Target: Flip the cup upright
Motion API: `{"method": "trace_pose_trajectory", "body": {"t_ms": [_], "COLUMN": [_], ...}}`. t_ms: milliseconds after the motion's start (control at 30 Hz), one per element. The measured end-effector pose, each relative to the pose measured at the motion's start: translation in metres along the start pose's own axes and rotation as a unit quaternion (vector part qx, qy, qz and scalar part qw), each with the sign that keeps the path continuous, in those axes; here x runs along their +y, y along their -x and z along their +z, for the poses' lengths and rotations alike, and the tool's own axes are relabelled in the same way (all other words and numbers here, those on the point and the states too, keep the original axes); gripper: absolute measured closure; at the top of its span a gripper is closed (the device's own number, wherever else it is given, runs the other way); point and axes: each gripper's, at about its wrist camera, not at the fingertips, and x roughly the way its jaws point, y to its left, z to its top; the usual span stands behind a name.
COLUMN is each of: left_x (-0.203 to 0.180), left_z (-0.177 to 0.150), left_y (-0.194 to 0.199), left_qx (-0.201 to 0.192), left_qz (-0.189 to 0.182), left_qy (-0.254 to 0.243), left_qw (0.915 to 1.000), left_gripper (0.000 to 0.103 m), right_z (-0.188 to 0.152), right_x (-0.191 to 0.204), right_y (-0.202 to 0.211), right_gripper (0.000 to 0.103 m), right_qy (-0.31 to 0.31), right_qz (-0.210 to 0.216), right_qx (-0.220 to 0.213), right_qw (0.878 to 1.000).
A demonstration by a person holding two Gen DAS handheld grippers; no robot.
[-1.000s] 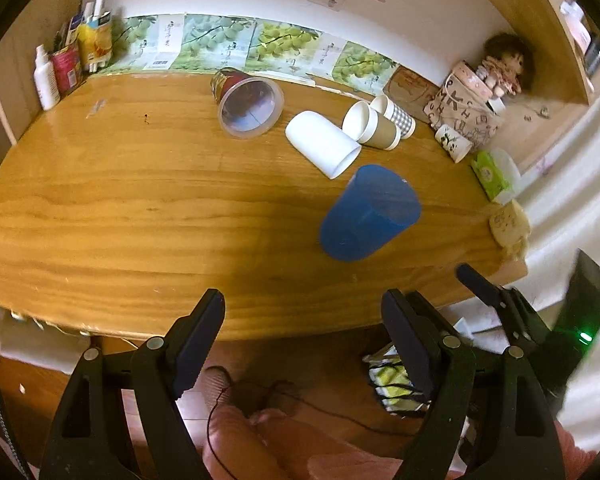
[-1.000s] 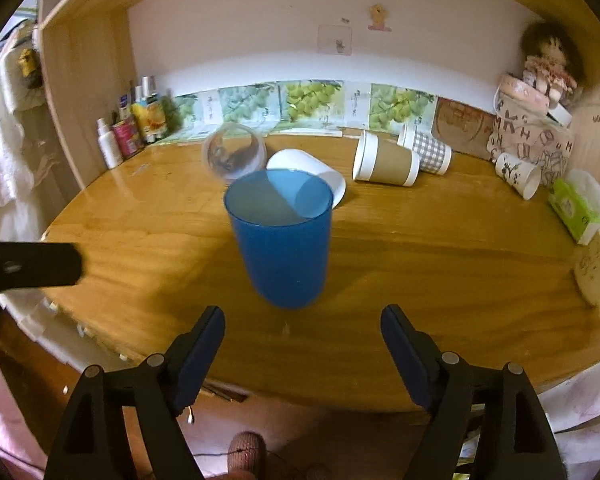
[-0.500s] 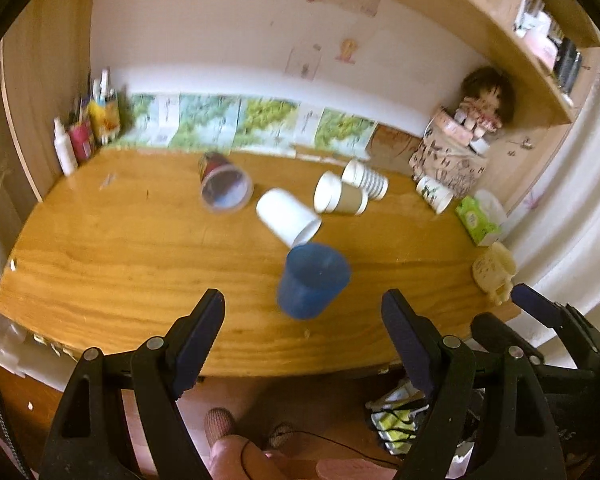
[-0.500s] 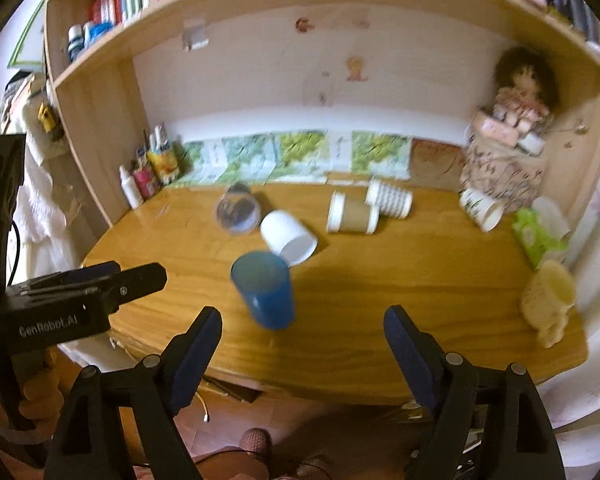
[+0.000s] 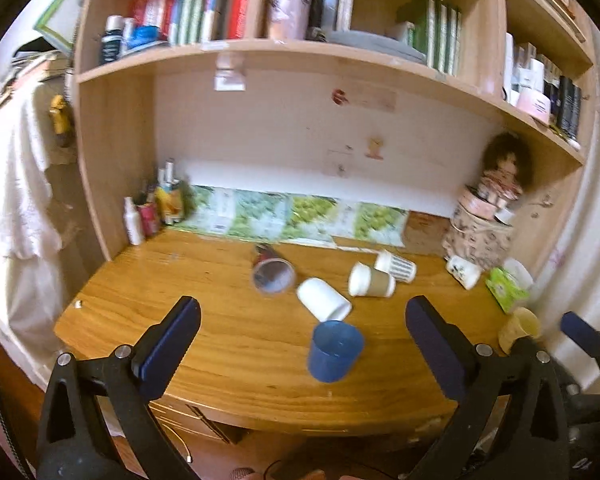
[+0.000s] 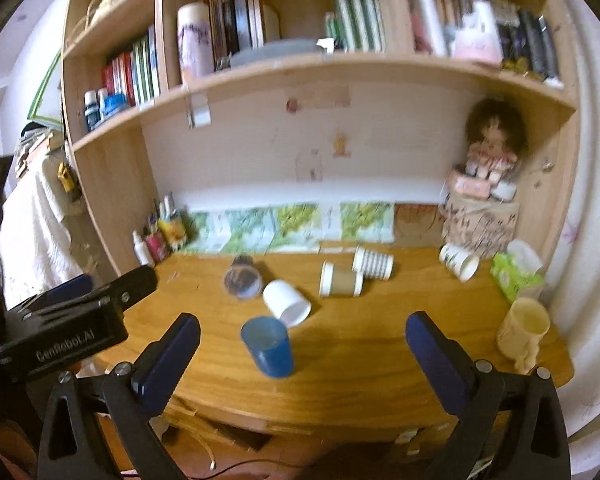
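Both the left gripper (image 5: 300, 340) and the right gripper (image 6: 302, 344) are hanging apart, holding nothing; the blue plastic cup (image 5: 335, 351) is standing upright near the wooden desk's (image 5: 228, 344) edge, risking a knock.

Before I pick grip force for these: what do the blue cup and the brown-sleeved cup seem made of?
The blue cup looks like plastic: uniform blue, smooth, slightly translucent wall, standing upright. The brown-sleeved cup, lying on its side, looks like paper: matte brown band with a white lid-like end. Motion blur leaves both uncertain.
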Motion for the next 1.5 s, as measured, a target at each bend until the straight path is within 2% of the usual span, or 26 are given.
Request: {"method": "trace_pose_trajectory", "body": {"t_ms": [167,300,567,933,1500], "left_x": [0.005,-0.001,-0.016,-0.029,-0.03], "left_z": [0.001,0.0,0.0,0.0,0.002], "left_y": [0.013,0.02,0.028,0.025,0.022], "left_qx": [-0.036,-0.051,-0.07,-0.078,-0.079], "left_qz": [0.029,0.043,0.052,0.044,0.045], "left_qy": [0.016,0.0,-0.034,-0.056,-0.052], "left_qw": [0.9988,0.9978,0.9956,0.9945,0.9945], "left_gripper": [0.001,0.001,0.001,0.001,0.001], "right_z": [0.001,-0.001,-0.003,-0.003,0.0], "right_x": [-0.008,-0.011,-0.015,-0.023,-0.021], "right_y": [0.006,0.003,0.005,0.004,-0.004], "right_gripper": [0.0,0.0,0.0,0.0,0.0], "right_qy": [-0.012,-0.025,-0.035,-0.041,-0.031], "right_qz": [0.006,0.026,0.013,0.004,0.013], "right_qx": [-0.02,-0.008,-0.012,-0.017,-0.008], "right_qw": [1.0,0.999,0.999,0.999,0.999]}}
